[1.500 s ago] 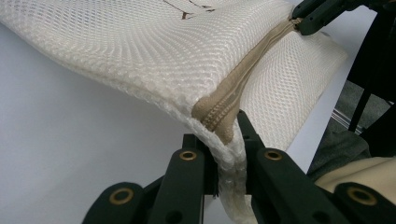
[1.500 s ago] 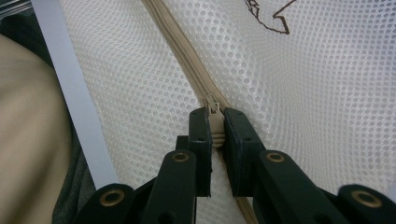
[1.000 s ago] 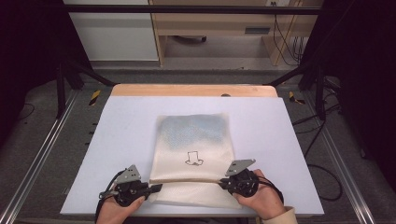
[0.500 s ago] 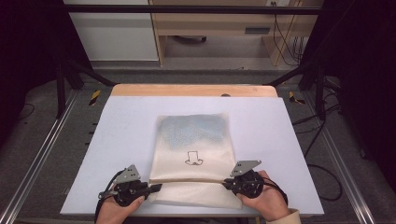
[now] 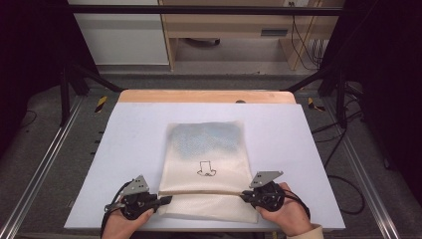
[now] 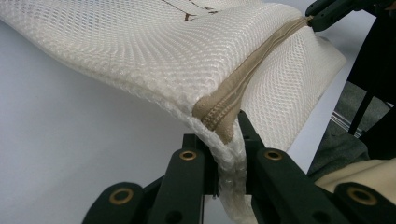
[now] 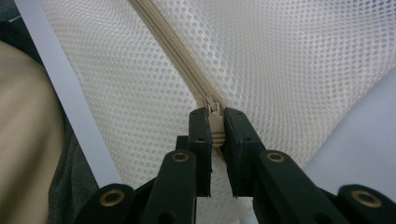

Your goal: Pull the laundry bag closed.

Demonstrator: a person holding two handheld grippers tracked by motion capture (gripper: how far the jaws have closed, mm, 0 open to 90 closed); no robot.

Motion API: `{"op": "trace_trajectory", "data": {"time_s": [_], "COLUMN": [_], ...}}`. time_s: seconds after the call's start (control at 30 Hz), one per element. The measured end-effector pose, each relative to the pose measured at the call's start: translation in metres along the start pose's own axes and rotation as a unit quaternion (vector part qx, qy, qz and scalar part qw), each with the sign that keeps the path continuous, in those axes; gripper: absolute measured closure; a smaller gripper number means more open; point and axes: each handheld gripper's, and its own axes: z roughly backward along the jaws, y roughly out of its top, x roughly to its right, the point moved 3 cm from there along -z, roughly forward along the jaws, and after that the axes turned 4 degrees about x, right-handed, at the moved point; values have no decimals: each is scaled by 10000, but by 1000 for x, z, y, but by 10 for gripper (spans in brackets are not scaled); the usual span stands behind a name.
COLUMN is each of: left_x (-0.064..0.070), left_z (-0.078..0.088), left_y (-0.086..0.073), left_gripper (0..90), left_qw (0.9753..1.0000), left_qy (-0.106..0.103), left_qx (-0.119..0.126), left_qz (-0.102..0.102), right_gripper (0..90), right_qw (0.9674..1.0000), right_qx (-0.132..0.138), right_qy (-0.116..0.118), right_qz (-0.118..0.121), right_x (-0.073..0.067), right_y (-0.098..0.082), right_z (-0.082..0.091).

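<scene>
- High view: a white mesh laundry bag (image 5: 206, 164) lies flat on the pale table (image 5: 124, 149), near its front edge, with my two hands at the bag's near corners.
- A tan zipper (image 5: 201, 192) runs straight across the bag close to its near end, from one gripper to the other; a small black outline drawing (image 5: 205, 169) sits mid-bag, just beyond the zipper.
- Something bluish-grey (image 5: 206, 137) shows faintly through the mesh in the far half of the bag; I cannot tell what it is.
- My left gripper (image 5: 164, 200) is clamped on the bag's left edge. In the left gripper view its jaws pinch the folded mesh (image 6: 229, 158) right at the zipper's stitched end (image 6: 217, 116), and the fabric there is lifted off the table.
- My right gripper (image 5: 245, 196) is at the zipper's other end. In the right gripper view its jaws are closed on the zipper pull (image 7: 214, 122), with the zipper tape running away across the mesh.
- That same view shows the honeycomb weave of the bag (image 7: 303, 70) clearly, and a strip of table beside it.
</scene>
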Motion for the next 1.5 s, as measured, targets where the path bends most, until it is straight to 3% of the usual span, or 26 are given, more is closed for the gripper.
{"op": "trace_trajectory", "data": {"time_s": [0.47, 0.5, 0.6, 0.93, 1.0, 1.03, 1.07, 1.13, 1.23, 1.37, 1.5], "left_x": [0, -1, -4, -1, 0, 0, 1, 2, 1, -2, -5], "left_z": [1, 2, 4, 1, 0, 1, 3, 8, 17, 25, 28], "left_y": [1, 1, 0, -2, -3, -3, -2, -1, -1, 1, 3], "left_gripper": [842, 842, 841, 835, 793, 718, 634, 465, 271, 142, 95], "left_qw": [10000, 10000, 9999, 9999, 9999, 9998, 9996, 9988, 9974, 9948, 9935], "left_qy": [60, 98, 76, 76, 51, 64, 250, 466, 696, 987, 1122], "left_qx": [-10, -10, 23, -66, -111, -112, -57, 1, 80, 168, 149], "left_qz": [-33, -14, 64, 68, 121, 131, 145, 147, 183, 161, 94], "right_gripper": [821, 822, 822, 821, 819, 815, 807, 694, 466, 223, 130], "right_qw": [10000, 9996, 9991, 9986, 9988, 9988, 9990, 9989, 9983, 9938, 9906], "right_qx": [-61, -223, -291, -356, -321, -319, -287, -176, 38, 394, 528], "right_qy": [40, -150, -198, -251, -199, -160, -109, -95, -342, -907, -1160], "right_qz": [-33, -66, -229, -286, -307, -320, -329, -428, -478, -513, -505], "right_x": [0, 4, 9, 11, 12, 12, 11, 12, 11, 8, 6], "right_y": [-3, -7, -14, -18, -18, -18, -19, -18, -10, 8, 24], "right_z": [4, 4, 6, 7, 6, 6, 5, 3, 0, -5, -9]}}
